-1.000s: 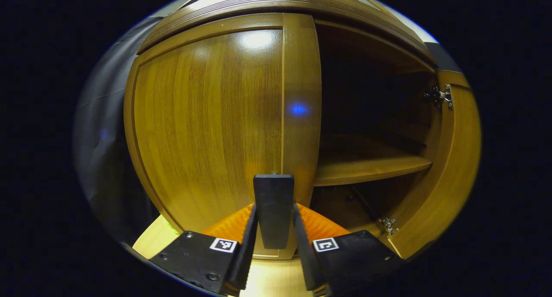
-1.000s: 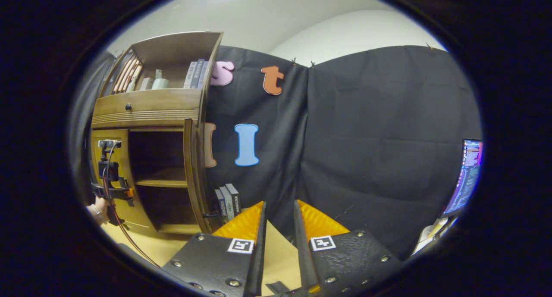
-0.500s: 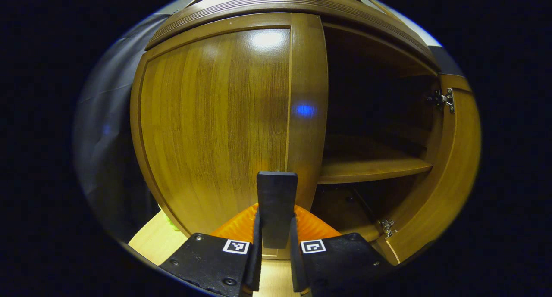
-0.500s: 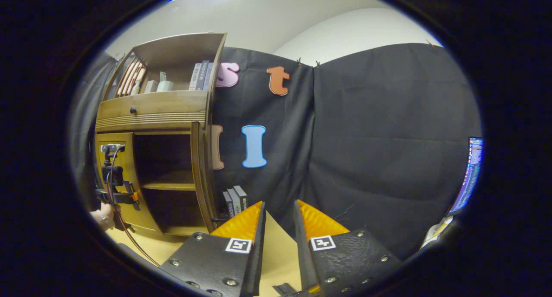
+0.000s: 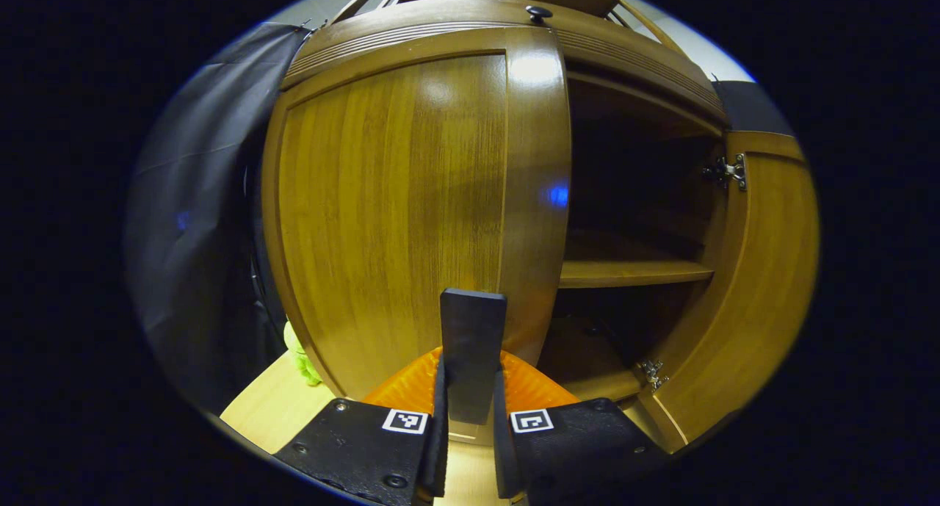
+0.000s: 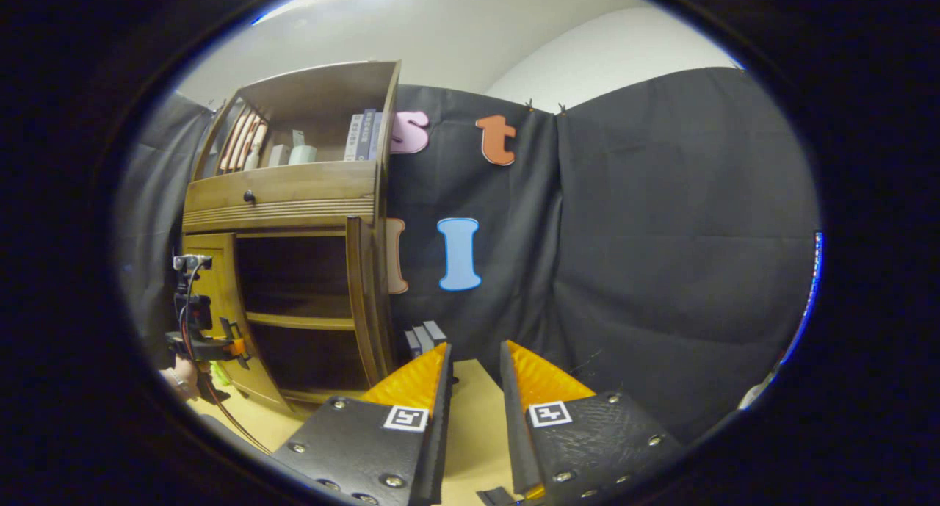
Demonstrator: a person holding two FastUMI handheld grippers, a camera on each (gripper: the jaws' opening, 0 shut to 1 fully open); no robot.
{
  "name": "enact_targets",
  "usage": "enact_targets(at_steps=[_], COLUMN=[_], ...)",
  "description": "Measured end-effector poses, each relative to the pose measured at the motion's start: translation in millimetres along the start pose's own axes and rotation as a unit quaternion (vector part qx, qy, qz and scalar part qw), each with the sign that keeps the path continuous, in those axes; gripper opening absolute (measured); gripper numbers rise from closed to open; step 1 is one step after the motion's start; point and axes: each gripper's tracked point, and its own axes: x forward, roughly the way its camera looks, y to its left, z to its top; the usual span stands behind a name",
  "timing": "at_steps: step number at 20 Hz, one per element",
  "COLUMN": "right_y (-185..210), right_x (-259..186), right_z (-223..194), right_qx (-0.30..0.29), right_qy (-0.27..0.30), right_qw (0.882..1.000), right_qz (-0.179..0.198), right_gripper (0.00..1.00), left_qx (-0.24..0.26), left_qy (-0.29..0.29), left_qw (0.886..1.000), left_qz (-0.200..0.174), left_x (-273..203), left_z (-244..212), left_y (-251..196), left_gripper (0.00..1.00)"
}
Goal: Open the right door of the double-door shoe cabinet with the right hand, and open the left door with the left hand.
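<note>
One cabinet [image 6: 294, 197], two doors [image 5: 411, 212] [image 5: 764, 271], two grippers [image 5: 470, 418] [image 6: 476, 388]

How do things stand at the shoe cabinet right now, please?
Left gripper shut on left door handle. Right gripper open, holding nothing. Right door open. Nothing in the way.

Brown wood-grained left door [image 5: 411, 212], black handle [image 5: 472, 352], pale floor [image 5: 272, 418].

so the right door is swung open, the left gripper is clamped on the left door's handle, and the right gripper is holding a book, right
Not quite: the right gripper holds nothing; the right gripper view shows an empty gap between its fingers. The rest stands: in the left gripper view the right door is swung open and the left gripper is clamped on the left door's handle.
</note>
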Motion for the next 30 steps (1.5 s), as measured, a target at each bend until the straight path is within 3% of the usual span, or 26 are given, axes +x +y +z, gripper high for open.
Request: enact_targets(at_steps=[12,30], right_y=[60.6,134.1], right_x=[0.6,2.8], right_z=[1.4,-16.1], right_qx=[0.001,0.014], right_qy=[0.014,0.038], right_qw=[0.996,0.985], right_qz=[0.084,0.169], right_gripper=[0.35,0.35], left_qx=[-0.02,-0.03], left_qy=[-0.016,-0.017], left_qw=[1.0,0.999], left_qz=[0.012,0.031], left_x=[-23.8,-45.4], left_z=[4.9,17.7], left_y=[20.4,57.3], left_gripper=[0.27,0.22])
